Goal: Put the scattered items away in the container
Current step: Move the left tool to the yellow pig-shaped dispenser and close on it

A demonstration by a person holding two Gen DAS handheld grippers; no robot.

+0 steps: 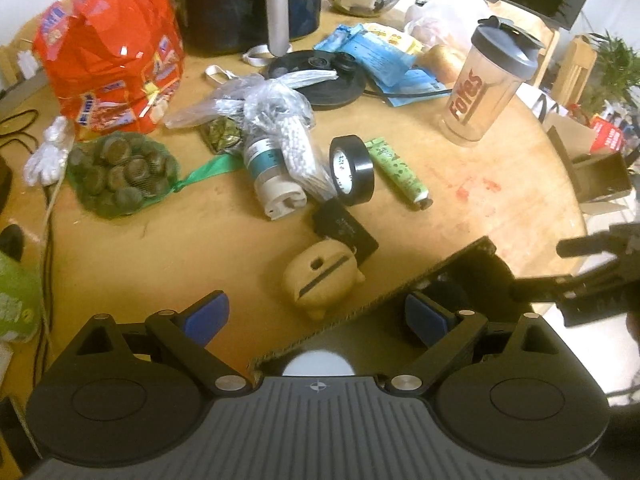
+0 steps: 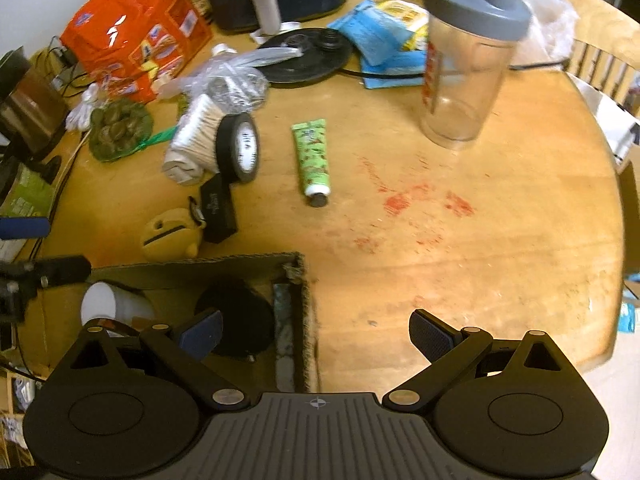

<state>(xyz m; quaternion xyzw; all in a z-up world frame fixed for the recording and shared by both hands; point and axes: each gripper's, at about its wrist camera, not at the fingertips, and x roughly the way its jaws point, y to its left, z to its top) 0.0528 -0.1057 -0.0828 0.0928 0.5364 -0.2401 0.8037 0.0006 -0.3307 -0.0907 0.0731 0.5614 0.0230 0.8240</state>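
A cardboard box (image 1: 372, 304) (image 2: 192, 268) stands at the table's near edge, holding a white cup (image 2: 108, 304) and a black round thing (image 2: 236, 320). My left gripper (image 1: 316, 316) is open and empty over the box's far wall. My right gripper (image 2: 316, 332) is open and empty over the box's right wall. Just beyond the box lie a tan clay pig (image 1: 320, 276) (image 2: 168, 236), a black case (image 1: 344, 228) (image 2: 218, 210), a black tape roll (image 1: 352, 170) (image 2: 240, 148) and a green tube (image 1: 400, 174) (image 2: 312, 156).
Farther back are a bag of cotton swabs (image 1: 288, 140), a white-teal bottle (image 1: 268, 172), a green net of brown discs (image 1: 120, 172), an orange snack bag (image 1: 112, 48), a shaker bottle (image 1: 488, 80) (image 2: 464, 60), blue packets (image 2: 380, 40), a black lid (image 2: 304, 56) and a dark appliance (image 1: 252, 0).
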